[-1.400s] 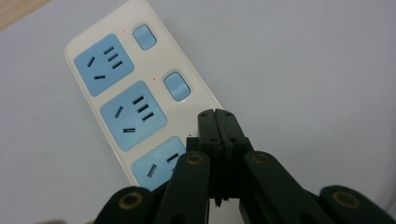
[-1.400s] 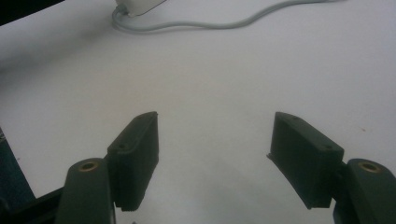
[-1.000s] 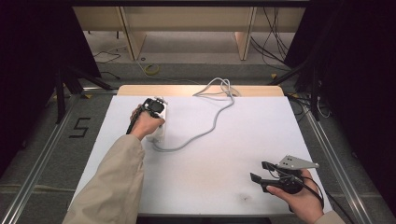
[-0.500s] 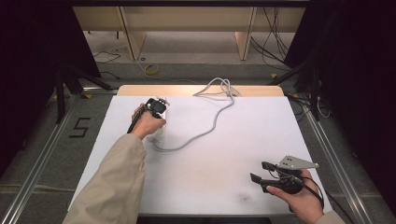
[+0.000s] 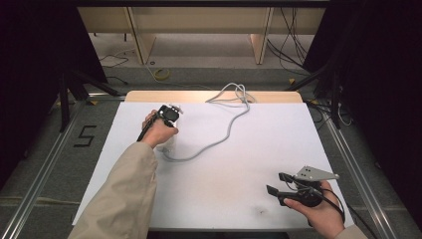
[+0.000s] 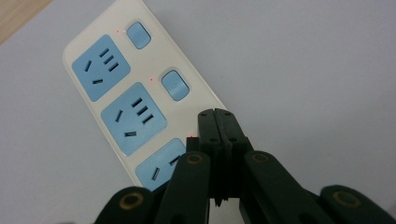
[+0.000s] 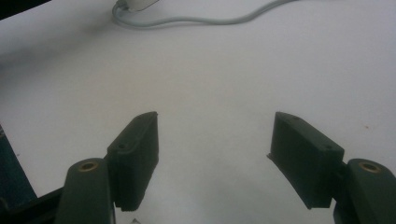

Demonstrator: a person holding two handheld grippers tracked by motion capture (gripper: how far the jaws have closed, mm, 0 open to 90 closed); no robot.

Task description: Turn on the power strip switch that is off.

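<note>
The left gripper (image 6: 215,122) is shut tight into one tip so a small blue switch (image 6: 174,85) on the power strip (image 6: 84,44) can be pressed, while the right gripper (image 7: 215,161) is held wide and empty, well apart.

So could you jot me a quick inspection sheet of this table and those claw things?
Surface: white table top, faint smudges near the front edge.
Job's things: white power strip with blue sockets and switches, small red lights lit.
Clutter: nothing seen.
Grippers: left claw shut, tips over the strip's third switch; right claw open, holding nothing.
Cables: grey cord snakes from the strip to the far edge.
Surroundings: dark curtains, wooden shelving, floor wires.
</note>
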